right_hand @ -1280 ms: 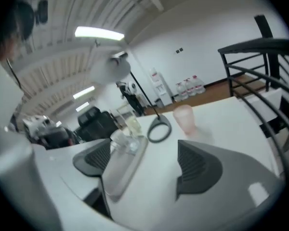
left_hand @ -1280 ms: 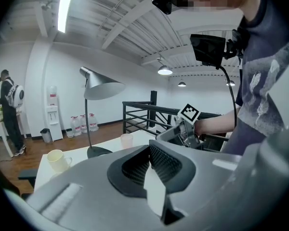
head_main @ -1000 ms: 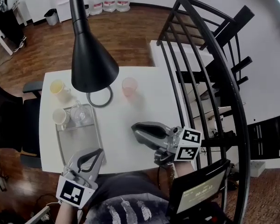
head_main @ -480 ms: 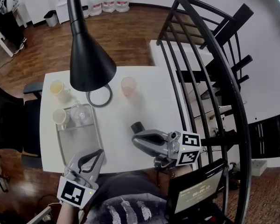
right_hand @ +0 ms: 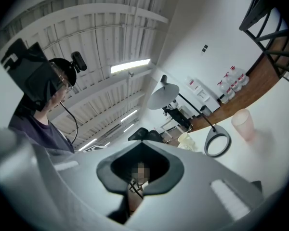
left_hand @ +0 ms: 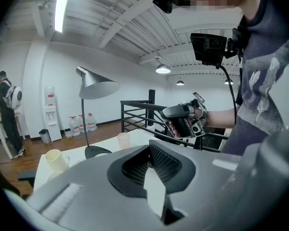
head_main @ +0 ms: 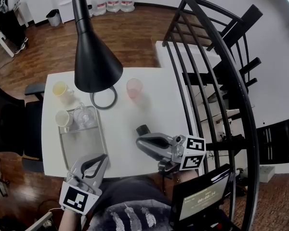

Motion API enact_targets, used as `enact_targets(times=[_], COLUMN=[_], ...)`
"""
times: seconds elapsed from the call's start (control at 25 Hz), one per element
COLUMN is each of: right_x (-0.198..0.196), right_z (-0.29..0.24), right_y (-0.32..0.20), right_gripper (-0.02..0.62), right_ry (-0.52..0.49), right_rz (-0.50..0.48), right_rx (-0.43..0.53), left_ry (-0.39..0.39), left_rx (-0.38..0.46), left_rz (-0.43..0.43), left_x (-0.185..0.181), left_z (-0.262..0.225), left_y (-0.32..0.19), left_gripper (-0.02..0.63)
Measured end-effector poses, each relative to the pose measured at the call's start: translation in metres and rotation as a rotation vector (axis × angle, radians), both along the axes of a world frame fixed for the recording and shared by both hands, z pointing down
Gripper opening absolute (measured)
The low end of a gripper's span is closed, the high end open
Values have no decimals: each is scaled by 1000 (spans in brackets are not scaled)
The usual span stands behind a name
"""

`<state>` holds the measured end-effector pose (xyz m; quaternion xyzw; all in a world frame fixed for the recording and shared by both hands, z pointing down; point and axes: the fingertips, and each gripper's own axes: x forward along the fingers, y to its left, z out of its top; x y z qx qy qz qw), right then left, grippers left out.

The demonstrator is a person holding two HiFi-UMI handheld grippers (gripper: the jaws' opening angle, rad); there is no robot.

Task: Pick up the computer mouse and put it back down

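The black computer mouse (head_main: pixel 143 130) lies on the white table (head_main: pixel 120 143), near its right side. My right gripper (head_main: pixel 140 141) is held level just behind the mouse, tips close to it but apart from it. Its jaws are shut with nothing between them, as the right gripper view (right_hand: pixel 142 147) also shows. My left gripper (head_main: pixel 101 160) hovers at the table's near edge, far left of the mouse, jaws shut and empty (left_hand: pixel 152 152). In the left gripper view the right gripper (left_hand: pixel 170 112) shows in the person's hand. The mouse is hidden in both gripper views.
A black cone lamp (head_main: pixel 94 61) with a ring base (head_main: pixel 104 100) stands at the back. A pink cup (head_main: pixel 134 88) is behind the mouse. A metal tray (head_main: pixel 84 143) at left holds a white cup (head_main: pixel 62 119) and a glass (head_main: pixel 84 115). A black railing (head_main: pixel 207 81) borders the right side.
The right gripper has drawn back toward the person, uncovering the mouse on the table, and its jaws have shut empty. The left gripper has stayed put.
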<state>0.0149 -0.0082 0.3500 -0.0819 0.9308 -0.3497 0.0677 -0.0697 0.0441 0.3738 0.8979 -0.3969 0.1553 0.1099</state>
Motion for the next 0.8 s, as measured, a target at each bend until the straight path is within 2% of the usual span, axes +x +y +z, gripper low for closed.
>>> enact_targets(times=[0.4,0.8], right_x=[-5,-15], right_z=[3,9], right_y=[-6,5], right_gripper=[3,3], right_ry=[-71,-63], right_rz=[58,52], right_rx=[-73,-76], left_ry=[-4,-13], left_rx=[-9,-14], left_rz=[-7,-1], left_x=[-8,-13], left_z=[4,12], left_y=[6,15], left_gripper=[15,15])
